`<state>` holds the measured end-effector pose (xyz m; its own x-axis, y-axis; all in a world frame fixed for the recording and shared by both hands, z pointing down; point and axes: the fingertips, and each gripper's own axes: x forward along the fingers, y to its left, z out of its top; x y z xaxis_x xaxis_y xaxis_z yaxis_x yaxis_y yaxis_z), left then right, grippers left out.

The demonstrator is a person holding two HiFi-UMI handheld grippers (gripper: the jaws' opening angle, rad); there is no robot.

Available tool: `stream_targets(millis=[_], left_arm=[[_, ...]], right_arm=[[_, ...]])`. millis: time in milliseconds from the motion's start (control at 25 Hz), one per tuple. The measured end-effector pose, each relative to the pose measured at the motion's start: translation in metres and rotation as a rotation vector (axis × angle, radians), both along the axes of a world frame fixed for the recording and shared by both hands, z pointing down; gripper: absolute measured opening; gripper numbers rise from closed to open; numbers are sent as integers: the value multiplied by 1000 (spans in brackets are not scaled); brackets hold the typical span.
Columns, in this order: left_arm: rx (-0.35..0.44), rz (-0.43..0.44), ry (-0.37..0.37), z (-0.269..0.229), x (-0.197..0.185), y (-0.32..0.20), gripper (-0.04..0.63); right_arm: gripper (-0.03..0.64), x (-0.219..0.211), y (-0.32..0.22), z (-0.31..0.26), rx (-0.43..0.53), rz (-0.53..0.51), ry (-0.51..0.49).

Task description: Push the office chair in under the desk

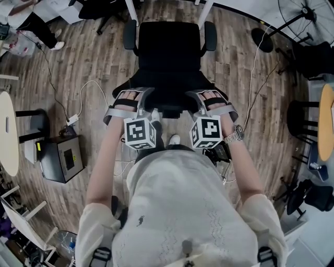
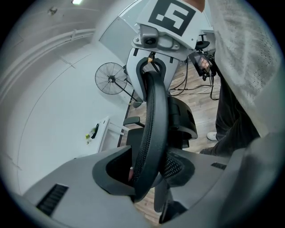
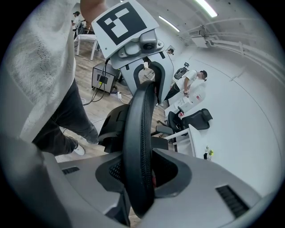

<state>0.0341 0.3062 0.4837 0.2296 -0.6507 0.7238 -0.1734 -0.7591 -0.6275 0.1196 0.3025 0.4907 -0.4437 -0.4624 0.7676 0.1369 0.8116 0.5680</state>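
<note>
Bottom of head view: person in a cream knit top (image 1: 177, 208), both forearms stretched fwd toward frame ctr, wristwatch (image 1: 236, 135) on the right wrist. A white shoe (image 1: 174, 139) shows btwn the two marker cubes.

Just above ctr, left gripper (image 1: 136, 96) and right gripper (image 1: 205, 96) sit side by side, cubes facing the camera. Each is clamped on the top of the office chair (image 1: 172, 52), nothing else held. In the left gripper view the grey jaws at frame bottom close on the black mesh-edged backrest rim (image 2: 153, 116), which runs up mid-frame to the other gripper at top. The right gripper view shows the same: rim pinched btwn its jaws and arching up to the left one.

Chair fills upper ctr of head view, on the wood floor (image 1: 94, 62), backrest toward the person, seat and both armrests pointing to the top edge. There, two white legs of the desk (image 1: 131, 10) flank the chair's front; desktop is cut off in this view, so can't tell how far under the seat is.

Further out: black box (image 1: 62, 159) mid-left w/ a white power strip (image 1: 73, 120) and cable above it, round tabletop (image 1: 8, 135) at left edge. A standing fan (image 2: 109, 79) is upper left in the left gripper view, and another person (image 1: 39, 26) is in the head view's upper left corner.
</note>
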Motion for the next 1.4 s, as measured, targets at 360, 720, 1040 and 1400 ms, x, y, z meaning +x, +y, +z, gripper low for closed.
stream_targets(millis=[360,720,1040,1400], left_arm=[[-103,134,-114,5,-4,-29,175],[-108,229,-108,17,9,-56,172],[-104,211,-56,20,2,-71,126],[-155,206,-86,28,-20,-84,120]], right_arm=[[131,-11,-31,5,-10,-54,89],[228,-20,-53,9,-124,-47,72],[148,-28,-67,13,-135,-39,34],[129,-50,-81,16,-120,-51,13]])
